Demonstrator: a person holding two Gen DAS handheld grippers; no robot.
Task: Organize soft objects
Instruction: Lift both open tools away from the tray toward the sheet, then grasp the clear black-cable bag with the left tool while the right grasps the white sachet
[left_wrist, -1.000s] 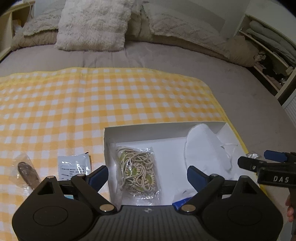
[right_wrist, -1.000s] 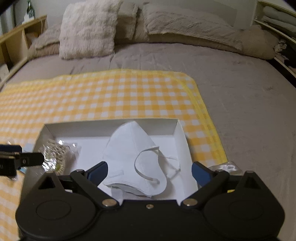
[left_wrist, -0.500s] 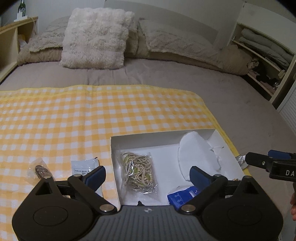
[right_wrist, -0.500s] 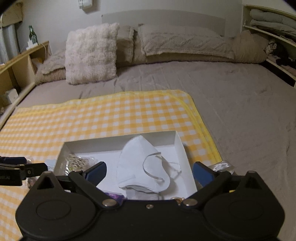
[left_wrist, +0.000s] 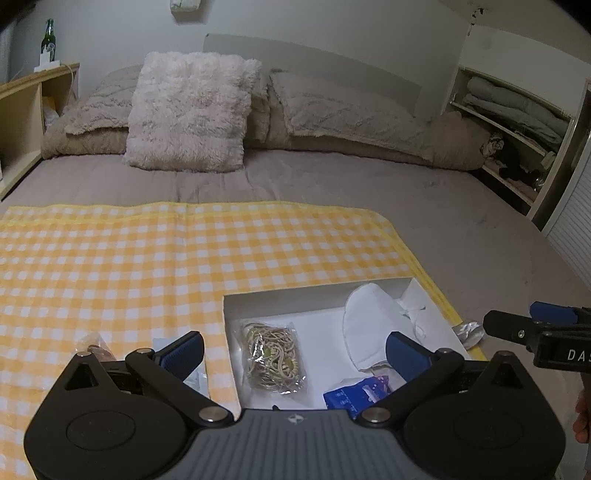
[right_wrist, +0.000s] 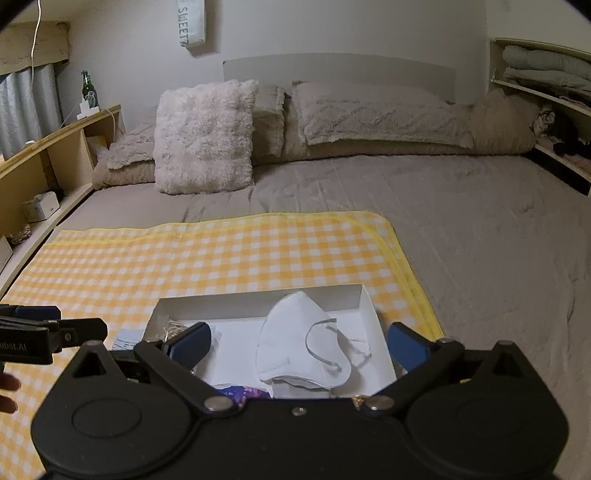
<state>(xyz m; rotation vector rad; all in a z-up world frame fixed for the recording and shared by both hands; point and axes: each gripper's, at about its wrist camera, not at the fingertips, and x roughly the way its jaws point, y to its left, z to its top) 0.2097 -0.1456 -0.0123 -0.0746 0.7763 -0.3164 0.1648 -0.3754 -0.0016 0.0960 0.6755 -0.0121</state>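
Both grippers, left (left_wrist: 294, 352) and right (right_wrist: 299, 344), hang spread wide and empty above the box (left_wrist: 280, 304), well clear of it. Risk, as I judge it: thin loose packets left outside could slide or crumple under a pinch on the soft bed (right_wrist: 480, 229). Checked yellow cloth (left_wrist: 184, 258), flat woven. Box is shallow white card. Mask (right_wrist: 299, 347) inside, domed white fabric with strap. Bag of bands (left_wrist: 274, 356), crinkly clear plastic. Blue pack (left_wrist: 356, 395), glossy. Two small sachets (left_wrist: 95, 349) on cloth, left of the box.
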